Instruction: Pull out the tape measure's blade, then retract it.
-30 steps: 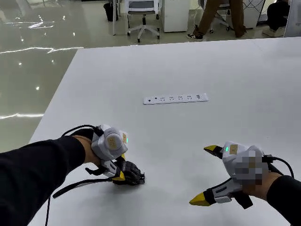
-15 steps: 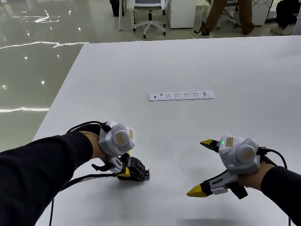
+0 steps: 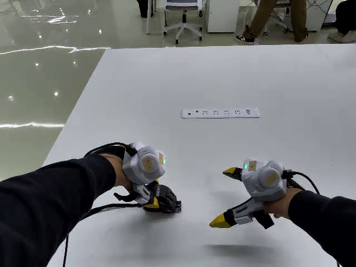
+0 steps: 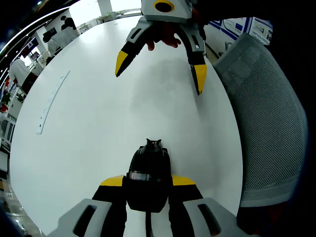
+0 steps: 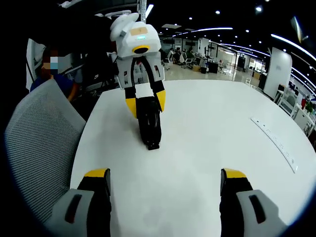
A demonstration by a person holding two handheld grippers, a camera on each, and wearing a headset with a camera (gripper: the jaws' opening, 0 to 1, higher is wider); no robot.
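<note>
Right hand-held gripper (image 3: 223, 196) nearer; left hand-held gripper (image 4: 148, 181) clamps tape measure (image 3: 166, 198).

No readable text or labels

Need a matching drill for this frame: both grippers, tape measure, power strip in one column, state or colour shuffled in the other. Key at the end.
Column one
1. left gripper
2. right gripper
3. tape measure
4. power strip

Column two
A. white, lying flat beyond both grippers
B. jaws wide apart, nothing between them
C. black, held between yellow-tipped jaws
D. shut on the tape measure

Pairs: 1-D, 2-B, 3-C, 4-A
</note>
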